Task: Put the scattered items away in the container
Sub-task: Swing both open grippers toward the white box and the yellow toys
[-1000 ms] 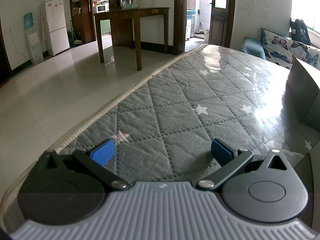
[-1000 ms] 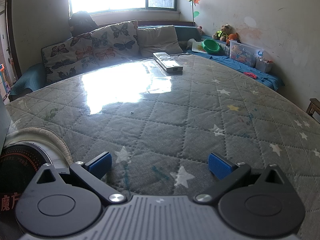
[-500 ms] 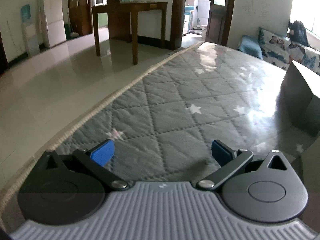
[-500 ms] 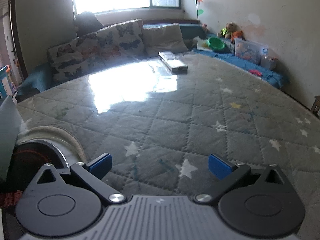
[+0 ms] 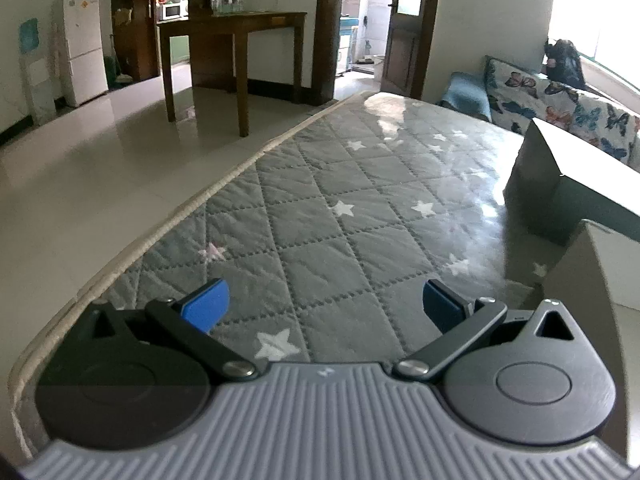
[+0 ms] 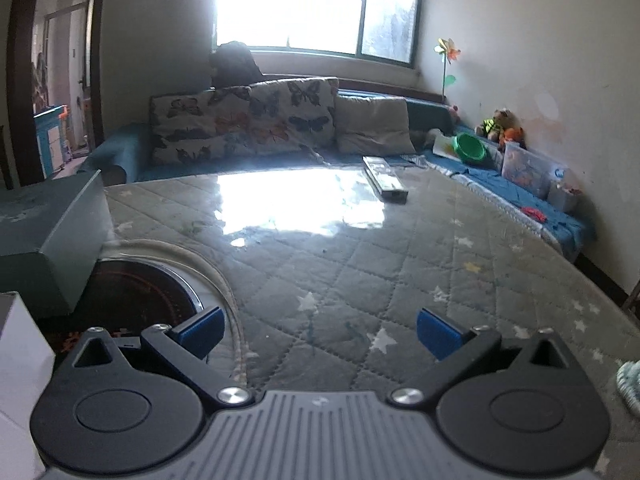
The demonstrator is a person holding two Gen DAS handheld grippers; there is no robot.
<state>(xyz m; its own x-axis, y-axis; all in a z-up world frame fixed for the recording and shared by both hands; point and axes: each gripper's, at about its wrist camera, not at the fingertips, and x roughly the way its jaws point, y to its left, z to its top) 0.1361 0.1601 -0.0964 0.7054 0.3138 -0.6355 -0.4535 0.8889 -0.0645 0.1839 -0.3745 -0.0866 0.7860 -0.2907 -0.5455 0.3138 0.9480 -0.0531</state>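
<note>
My left gripper point(image 5: 326, 306) stands open over the grey quilted star-patterned table cover point(image 5: 340, 200), nothing between its blue pads. To its right stands a grey-green box point(image 5: 560, 196), and a pale box corner point(image 5: 592, 268) is nearer. My right gripper point(image 6: 318, 330) is also open and empty. Just left of it lies a dark round item with red markings point(image 6: 136, 296) inside a clear rim. The grey-green box point(image 6: 56, 232) stands at the left, with a white box edge point(image 6: 20, 360) in front of it. A flat grey remote-like box point(image 6: 386, 180) lies far across the table.
The table's pale left edge point(image 5: 192, 208) drops to a tiled floor with a wooden table point(image 5: 236, 40) beyond. A sofa with butterfly cushions point(image 6: 248, 124) runs behind the table. A pale knitted thing point(image 6: 630, 384) shows at the right border.
Both grippers have pulled back and lifted, so more of the table shows. The grey-green box and a pale box have come into both views. Both grippers stay open.
</note>
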